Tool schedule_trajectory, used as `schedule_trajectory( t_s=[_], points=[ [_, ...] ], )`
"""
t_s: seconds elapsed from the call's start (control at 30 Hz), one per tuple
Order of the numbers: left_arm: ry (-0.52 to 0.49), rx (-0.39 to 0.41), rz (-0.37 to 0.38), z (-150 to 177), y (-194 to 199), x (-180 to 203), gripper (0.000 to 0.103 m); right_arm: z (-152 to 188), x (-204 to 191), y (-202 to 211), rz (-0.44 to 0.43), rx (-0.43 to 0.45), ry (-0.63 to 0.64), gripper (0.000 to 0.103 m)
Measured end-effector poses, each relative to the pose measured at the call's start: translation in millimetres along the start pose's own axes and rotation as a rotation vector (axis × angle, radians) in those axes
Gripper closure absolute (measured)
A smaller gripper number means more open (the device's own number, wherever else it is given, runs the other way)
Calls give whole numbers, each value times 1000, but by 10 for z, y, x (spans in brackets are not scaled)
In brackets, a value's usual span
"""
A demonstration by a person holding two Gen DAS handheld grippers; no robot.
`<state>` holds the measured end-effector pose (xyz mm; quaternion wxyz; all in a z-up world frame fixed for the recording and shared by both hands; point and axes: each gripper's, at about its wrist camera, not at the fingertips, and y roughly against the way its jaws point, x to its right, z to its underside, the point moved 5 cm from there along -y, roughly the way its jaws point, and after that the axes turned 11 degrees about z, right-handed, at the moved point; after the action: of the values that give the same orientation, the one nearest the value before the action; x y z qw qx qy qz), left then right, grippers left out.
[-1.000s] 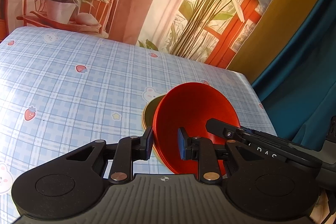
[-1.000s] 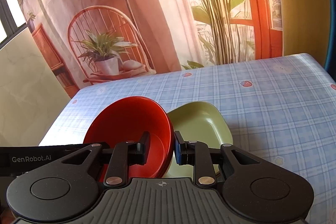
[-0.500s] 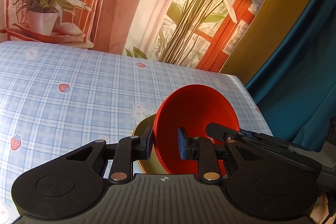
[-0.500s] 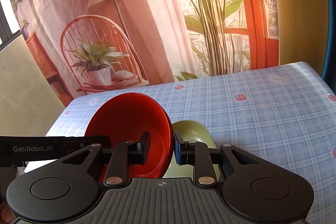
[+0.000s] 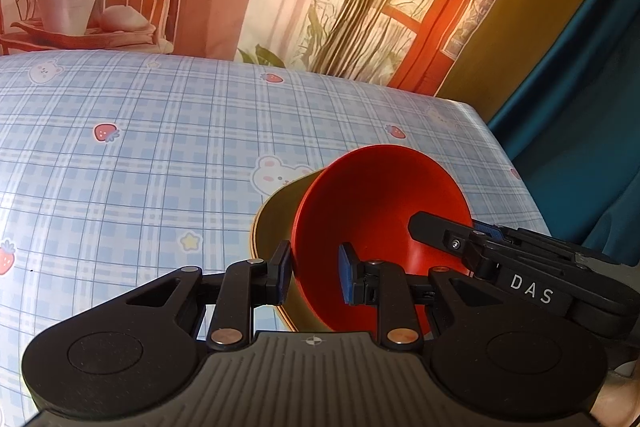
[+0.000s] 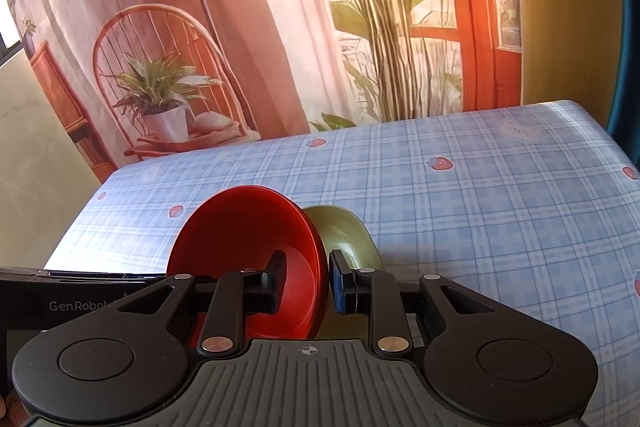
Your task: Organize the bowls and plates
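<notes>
nearest to me, the left gripper (image 5: 312,271) is clamped on the near rim of the red bowl (image 5: 384,211), one pad inside and one outside. the right gripper (image 6: 306,281) pinches the opposite rim the same way, so both hands carry it together, tilted steeply. in the left view the right tool comes in from about 3 o'clock; in the right view the left tool comes in from 9 o'clock.

just behind the bowl sits the green plate (image 6: 344,231), at roughly 1 o'clock from the right gripper; whether the bowl touches it i cannot tell.

over the last second the bowl has tipped more upright and hides more of the plate than it did, while both grips have stayed shut. i'd judge the bowl is being brought over the plate to stack, not yet set down.

beyond lies the checked tablecloth (image 5: 160,147), then the printed backdrop (image 6: 280,27) at 12 o'clock.
</notes>
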<state>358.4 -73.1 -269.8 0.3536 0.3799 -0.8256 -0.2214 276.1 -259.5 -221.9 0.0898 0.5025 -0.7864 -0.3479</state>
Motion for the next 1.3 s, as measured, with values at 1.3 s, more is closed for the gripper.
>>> schedule_trajectory(
  t_s=[1.3],
  points=[
    [-56,-4,-30,17,13,51,59,15,138,47,21,13,-12,66]
  ],
)
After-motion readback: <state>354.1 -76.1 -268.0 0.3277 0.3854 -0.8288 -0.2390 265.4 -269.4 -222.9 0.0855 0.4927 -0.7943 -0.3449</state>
